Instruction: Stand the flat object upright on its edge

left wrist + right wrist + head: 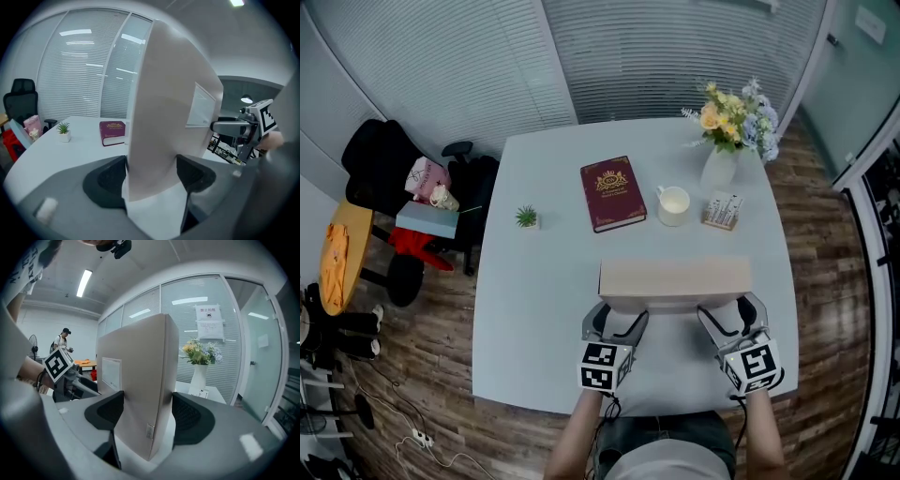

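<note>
The box stands on its long edge near the table's near side, long axis running left-right, just beyond both grippers, with the left gripper clamped across its left end and the right gripper clamped across its right end, equally near.

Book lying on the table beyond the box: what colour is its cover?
The hardcover book is dark red with gold ornament; clearest in the head view.
</note>
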The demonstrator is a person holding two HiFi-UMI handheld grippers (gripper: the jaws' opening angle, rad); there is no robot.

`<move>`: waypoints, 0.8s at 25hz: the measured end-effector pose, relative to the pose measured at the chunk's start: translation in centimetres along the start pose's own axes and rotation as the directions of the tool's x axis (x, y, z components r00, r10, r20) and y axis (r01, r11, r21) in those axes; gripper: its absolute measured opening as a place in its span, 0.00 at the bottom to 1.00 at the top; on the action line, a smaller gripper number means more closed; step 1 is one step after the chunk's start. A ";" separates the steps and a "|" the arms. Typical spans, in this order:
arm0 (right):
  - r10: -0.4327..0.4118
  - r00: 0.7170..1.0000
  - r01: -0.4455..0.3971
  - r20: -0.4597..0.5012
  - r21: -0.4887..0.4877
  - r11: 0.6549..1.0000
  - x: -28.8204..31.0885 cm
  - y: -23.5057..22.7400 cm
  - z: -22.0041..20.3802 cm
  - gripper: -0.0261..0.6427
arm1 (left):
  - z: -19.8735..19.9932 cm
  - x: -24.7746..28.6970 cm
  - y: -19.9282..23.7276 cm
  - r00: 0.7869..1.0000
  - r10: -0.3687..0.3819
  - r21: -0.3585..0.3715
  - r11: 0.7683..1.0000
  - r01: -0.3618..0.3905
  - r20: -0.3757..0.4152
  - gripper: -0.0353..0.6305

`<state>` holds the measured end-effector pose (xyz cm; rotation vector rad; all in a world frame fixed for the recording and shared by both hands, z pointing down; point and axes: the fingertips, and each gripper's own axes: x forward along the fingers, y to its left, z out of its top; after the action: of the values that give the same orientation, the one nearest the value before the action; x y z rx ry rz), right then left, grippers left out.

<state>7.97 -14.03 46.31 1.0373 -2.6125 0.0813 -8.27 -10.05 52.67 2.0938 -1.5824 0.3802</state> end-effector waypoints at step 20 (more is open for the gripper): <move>-0.058 0.998 0.055 0.031 0.072 0.996 -1.3 0.7 0.3 0.75 | 1.3 -3.2 -1.5 0.996 0.021 0.010 1.000 -0.022 0.090 0.57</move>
<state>8.34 -12.72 45.62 1.1453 -2.6249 0.1453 -7.87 -7.81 49.74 2.1313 -1.6589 0.3067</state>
